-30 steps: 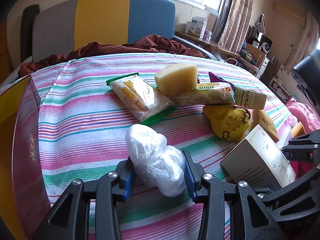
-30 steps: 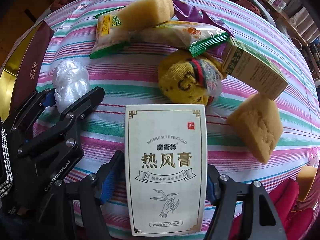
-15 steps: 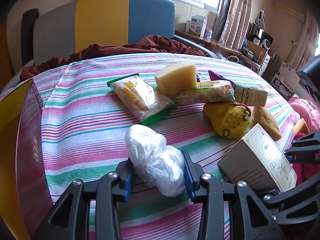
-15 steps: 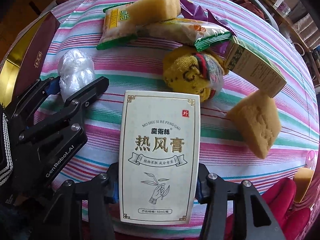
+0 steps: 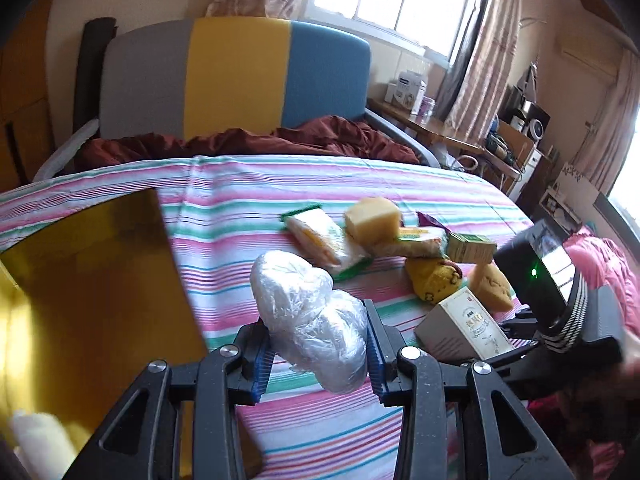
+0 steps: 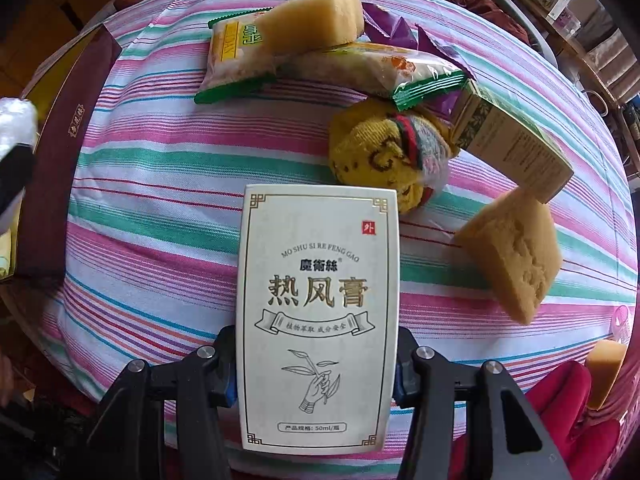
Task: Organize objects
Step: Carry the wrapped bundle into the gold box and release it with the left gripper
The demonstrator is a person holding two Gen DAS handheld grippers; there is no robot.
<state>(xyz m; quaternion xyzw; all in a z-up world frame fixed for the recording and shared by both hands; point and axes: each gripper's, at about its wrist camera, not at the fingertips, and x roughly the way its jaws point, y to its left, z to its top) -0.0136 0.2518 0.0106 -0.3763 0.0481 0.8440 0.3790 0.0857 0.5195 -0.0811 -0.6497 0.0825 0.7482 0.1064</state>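
Observation:
My left gripper (image 5: 318, 354) is shut on a white plastic-wrapped bundle (image 5: 310, 316) and holds it above the striped cloth, beside a gold-lined box (image 5: 92, 292) at the left. My right gripper (image 6: 316, 364) is shut on a white carton with Chinese print (image 6: 318, 300), lifted over the table's front edge; the carton also shows in the left wrist view (image 5: 464, 326). On the cloth lie two snack packets (image 6: 236, 56) (image 6: 380, 70), two yellow sponges (image 6: 316, 20) (image 6: 512, 252), a yellow sock ball (image 6: 384, 152) and a green carton (image 6: 512, 144).
The round table wears a striped cloth (image 6: 160, 184). The maroon box wall (image 6: 56, 160) stands at the left edge. A grey, yellow and blue headboard (image 5: 236, 76) and a dark red blanket (image 5: 320, 140) lie behind the table. A small orange sponge (image 6: 606, 368) sits at the right.
My left gripper has lifted the plastic bundle and swung left toward the gold-lined box. My right gripper has raised the white carton slightly and keeps its hold.

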